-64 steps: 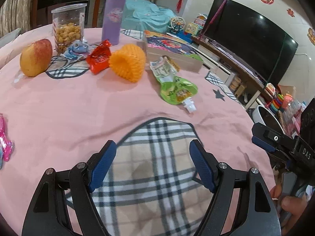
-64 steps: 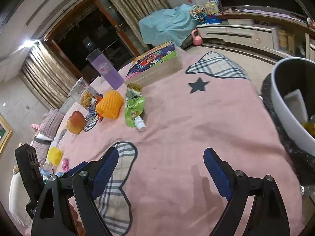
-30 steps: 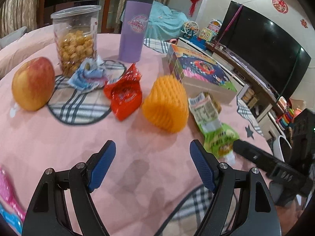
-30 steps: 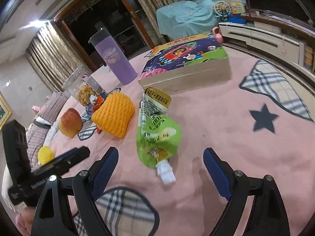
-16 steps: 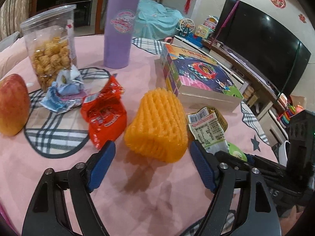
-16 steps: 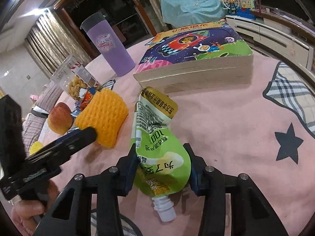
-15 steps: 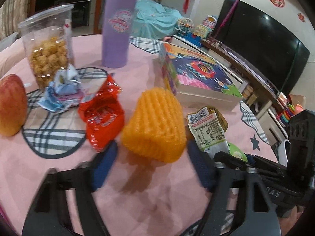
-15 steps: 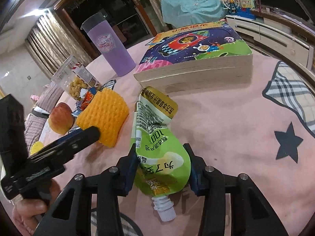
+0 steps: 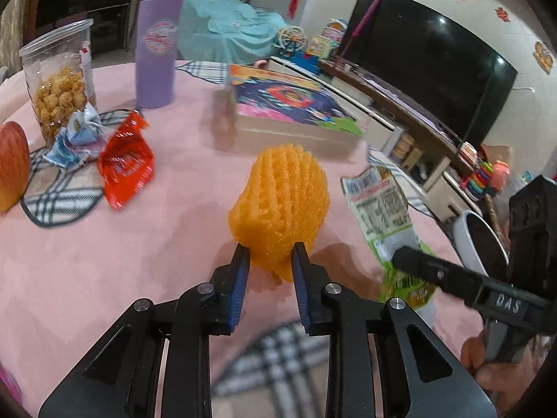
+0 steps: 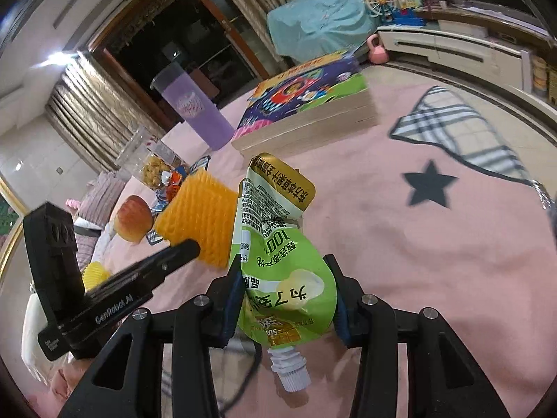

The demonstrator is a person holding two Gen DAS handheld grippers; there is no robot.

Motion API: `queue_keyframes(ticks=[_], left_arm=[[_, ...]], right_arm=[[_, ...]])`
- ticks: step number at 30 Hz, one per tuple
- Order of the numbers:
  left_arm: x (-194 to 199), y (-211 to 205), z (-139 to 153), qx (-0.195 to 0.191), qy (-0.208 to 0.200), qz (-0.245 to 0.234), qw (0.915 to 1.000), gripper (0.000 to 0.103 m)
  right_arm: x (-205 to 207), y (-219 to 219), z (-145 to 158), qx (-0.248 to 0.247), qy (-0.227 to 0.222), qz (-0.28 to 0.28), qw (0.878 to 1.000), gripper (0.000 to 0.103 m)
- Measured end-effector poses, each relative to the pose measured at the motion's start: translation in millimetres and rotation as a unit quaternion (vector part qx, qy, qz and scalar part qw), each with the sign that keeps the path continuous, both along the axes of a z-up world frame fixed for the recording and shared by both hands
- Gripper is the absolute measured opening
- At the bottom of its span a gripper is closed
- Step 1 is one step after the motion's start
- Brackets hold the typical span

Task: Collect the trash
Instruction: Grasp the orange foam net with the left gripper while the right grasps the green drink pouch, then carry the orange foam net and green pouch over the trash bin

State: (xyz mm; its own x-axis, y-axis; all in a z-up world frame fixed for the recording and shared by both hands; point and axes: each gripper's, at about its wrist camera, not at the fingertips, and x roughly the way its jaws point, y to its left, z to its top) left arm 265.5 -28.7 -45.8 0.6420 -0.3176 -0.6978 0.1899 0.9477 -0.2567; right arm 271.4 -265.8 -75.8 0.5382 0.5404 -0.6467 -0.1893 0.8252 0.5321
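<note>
The tabletop (image 9: 146, 237), under a pink cloth with checked patches, carries both trash and things to keep. The biggest item is a book (image 9: 289, 111) at the far side, then a purple cup (image 9: 155, 45) and a clear jar (image 9: 59, 80) of snacks behind the litter; these and the apple (image 9: 12, 163) at the left edge look like things to leave alone.

The foam net (image 9: 282, 205) is orange and stands up near the middle. The left gripper (image 9: 269, 268) has just been closing and now its blue pads pinch the lower end of the net, which bulges above them (soft foam gives way, so a narrow bite low down is probably enough to carry it). The net seems raised a little off the cloth, but I cannot tell this for sure.

The pouch (image 10: 278, 254) is green with a white spout toward the camera. The right gripper (image 10: 285, 292) is clenched on its wide lower part, one pad on each edge, so the flat pouch hangs between the pads and does not slip; its gold top bends back. It sits just beside the net.

A red wrapper (image 9: 125, 163) and a crumpled blue wrapper (image 9: 75, 136) lie near the jar, not yet collected. A white bin (image 9: 477, 244) shows at the right past the tabletop edge, likely the place for both held pieces.
</note>
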Motion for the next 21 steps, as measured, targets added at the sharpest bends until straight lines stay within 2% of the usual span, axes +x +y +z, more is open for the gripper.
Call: queue_keyframes(ticks=[9,21], left_arm=[[-37.7,-45.3,10.2,-0.018,-0.005,-0.045,0.9988,0.023],[-61.9,-102.6,21.1,-0.011,-0.010,-0.098,0.9951,0.023]], right_arm=[[-39.3,-48.8,11.3,0.014,-0.010,-0.044,0.999,0.044],[-78.9,-111.9,17.2,0.031,-0.019,-0.100,0.994,0.044]])
